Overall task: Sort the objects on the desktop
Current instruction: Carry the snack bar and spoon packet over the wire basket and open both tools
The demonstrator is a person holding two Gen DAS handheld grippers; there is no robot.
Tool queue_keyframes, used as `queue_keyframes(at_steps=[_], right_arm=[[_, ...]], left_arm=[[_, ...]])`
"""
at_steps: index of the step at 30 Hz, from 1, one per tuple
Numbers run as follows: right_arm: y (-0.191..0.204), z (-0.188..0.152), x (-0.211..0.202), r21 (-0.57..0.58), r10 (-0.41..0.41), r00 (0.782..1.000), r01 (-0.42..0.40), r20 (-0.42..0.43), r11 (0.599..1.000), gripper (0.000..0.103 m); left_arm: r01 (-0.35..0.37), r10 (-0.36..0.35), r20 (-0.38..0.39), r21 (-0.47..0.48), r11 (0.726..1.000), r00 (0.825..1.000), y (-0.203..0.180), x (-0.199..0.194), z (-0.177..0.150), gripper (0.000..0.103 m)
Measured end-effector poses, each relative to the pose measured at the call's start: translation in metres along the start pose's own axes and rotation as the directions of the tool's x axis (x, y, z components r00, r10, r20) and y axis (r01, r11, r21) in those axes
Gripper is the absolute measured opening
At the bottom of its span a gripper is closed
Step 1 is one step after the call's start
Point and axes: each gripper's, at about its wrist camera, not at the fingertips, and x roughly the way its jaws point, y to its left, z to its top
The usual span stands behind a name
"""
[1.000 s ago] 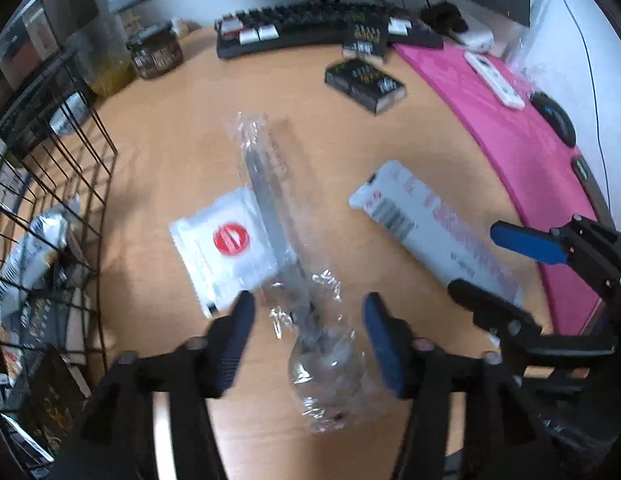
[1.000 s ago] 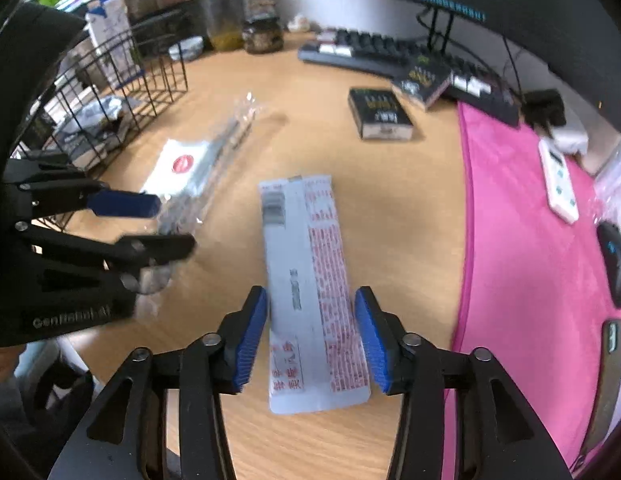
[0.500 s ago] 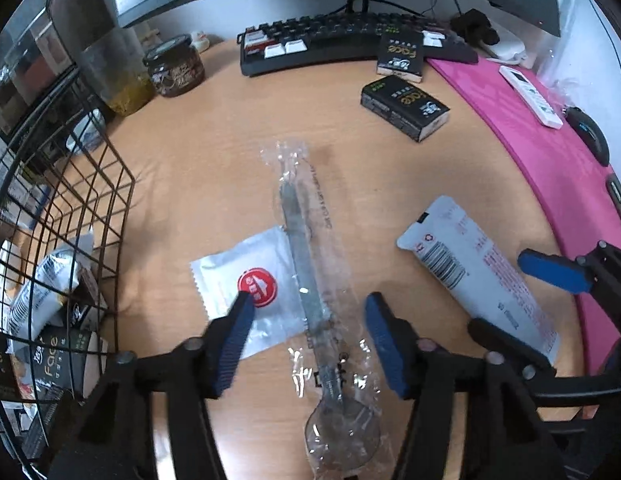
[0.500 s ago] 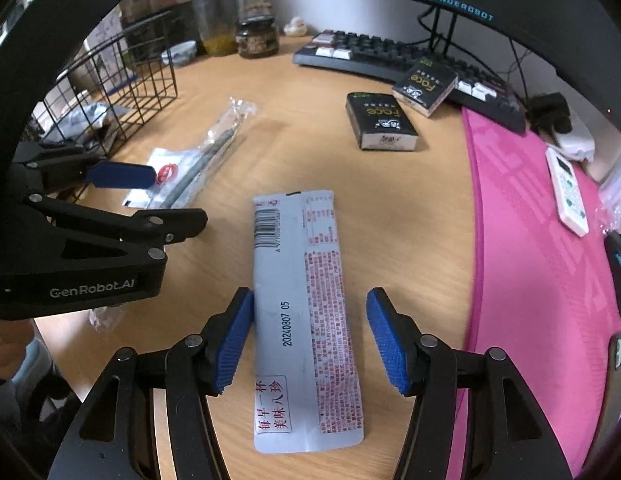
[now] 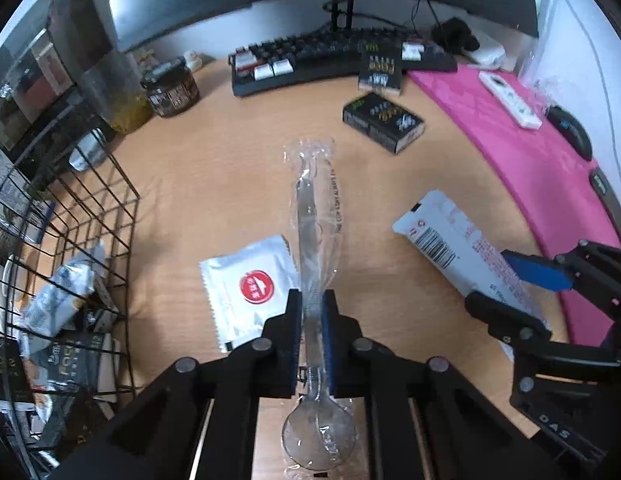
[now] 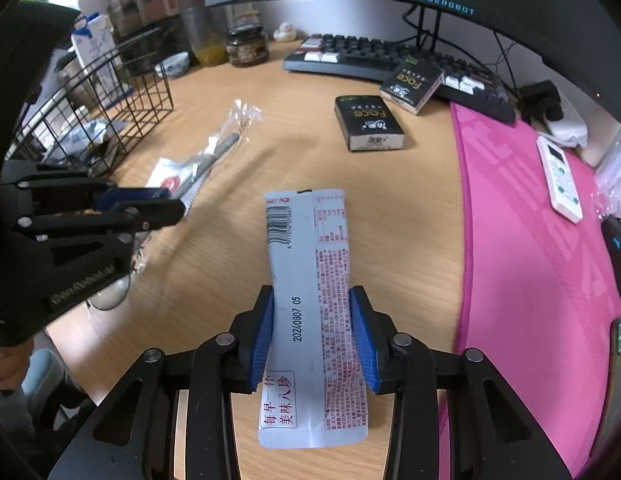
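Observation:
My left gripper (image 5: pixel 311 308) is shut on a plastic-wrapped spoon (image 5: pixel 316 216), pinching its handle; the bowl end lies under the gripper. A white square sachet with a red dot (image 5: pixel 248 286) lies just left of it. My right gripper (image 6: pixel 312 320) is shut on a long white snack packet (image 6: pixel 310 280) with a barcode and red print, squeezing its sides. The packet (image 5: pixel 450 240) and the right gripper (image 5: pixel 510 284) show at the right of the left wrist view. The spoon (image 6: pixel 226 144) and the left gripper (image 6: pixel 162 204) show at the left of the right wrist view.
A black wire basket (image 5: pixel 90 220) holding several packets stands at the left. Two black boxes (image 6: pixel 366 122) (image 6: pixel 412 80) lie by the keyboard (image 6: pixel 382 60). A dark jar (image 6: pixel 246 46), a pink mat (image 6: pixel 530 220) with a remote (image 6: pixel 558 178) and mouse (image 6: pixel 616 248) are around.
Both grippers have closed: the left one on the wrapped spoon's handle, the right one on the white packet. Both have moved forward over their objects.

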Motion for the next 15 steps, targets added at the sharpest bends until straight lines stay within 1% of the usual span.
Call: queue_keyframes(at_steps=[5, 10, 13, 15], right_arm=[[0.005, 0.001, -0.013, -0.003, 0.006, 1.0, -0.006, 0.023, 1.0, 0.038], [0.016, 0.01, -0.035, -0.014, 0.023, 0.998, -0.022, 0.067, 1.0, 0.038], [0.029, 0.025, -0.056, -0.027, 0.061, 0.991, -0.058, 0.115, 0.998, 0.038], [0.046, 0.039, -0.071, -0.06, 0.093, 0.984, -0.085, 0.151, 0.995, 0.038]], left_arm=[[0.01, -0.01, 0.053, -0.009, 1.0, 0.999, 0.005, -0.027, 0.003, 0.009], [0.005, -0.003, 0.113, -0.016, 1.0, 0.994, 0.011, -0.057, 0.004, 0.009], [0.001, 0.004, 0.164, -0.033, 0.999, 0.986, 0.02, -0.084, 0.002, 0.009], [-0.005, 0.015, 0.199, -0.052, 0.999, 0.98, 0.029, -0.102, 0.0, 0.009]])
